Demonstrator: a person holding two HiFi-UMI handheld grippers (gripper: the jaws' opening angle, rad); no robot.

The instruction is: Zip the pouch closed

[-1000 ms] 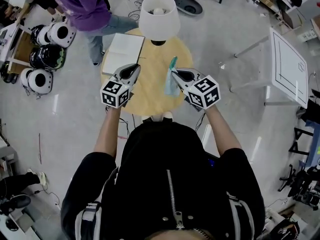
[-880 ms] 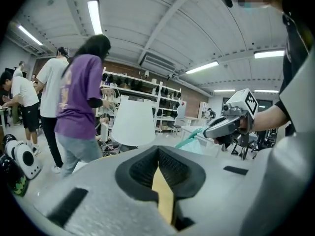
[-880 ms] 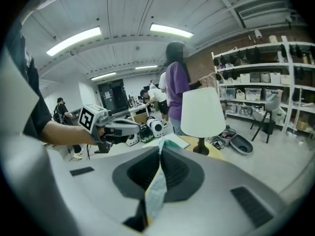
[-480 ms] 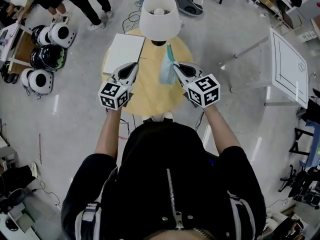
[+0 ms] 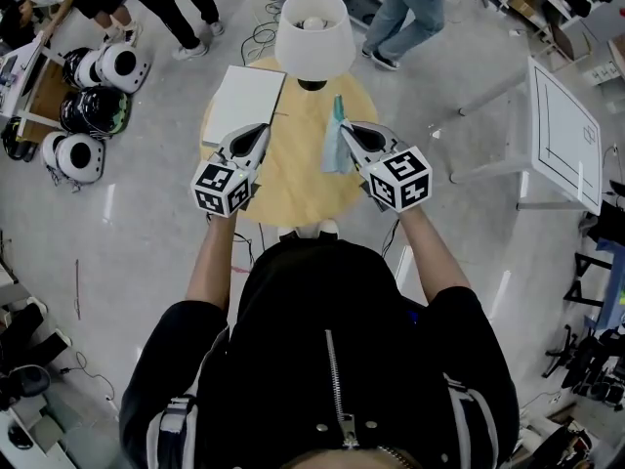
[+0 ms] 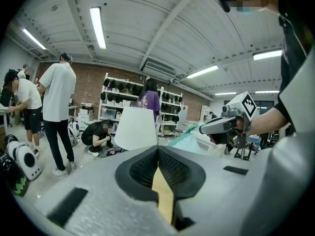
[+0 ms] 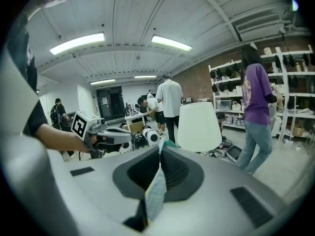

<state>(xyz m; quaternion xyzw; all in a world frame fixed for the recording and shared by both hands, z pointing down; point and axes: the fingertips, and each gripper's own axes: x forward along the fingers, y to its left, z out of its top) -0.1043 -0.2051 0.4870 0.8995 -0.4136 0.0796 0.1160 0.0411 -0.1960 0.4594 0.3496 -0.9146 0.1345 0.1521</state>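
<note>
Round yellow table (image 5: 293, 189) on grey floor (image 5: 127, 242). Lamp (image 5: 313, 33) and white pad (image 5: 242, 104) at far edge. Pouch (image 5: 335, 149): teal, hanging above table, pinched in right gripper (image 5: 344, 127). Left gripper (image 5: 262, 129): jaws together, empty, apart from pouch. Helmets (image 5: 98, 66) left. Shelves (image 6: 123, 102) and people (image 5: 410, 8) beyond.

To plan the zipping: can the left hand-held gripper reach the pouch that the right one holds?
Probably yes: nothing stands between the left hand-held gripper and the pouch held in the right hand-held gripper, but the left one's shut jaws must open first.
</note>
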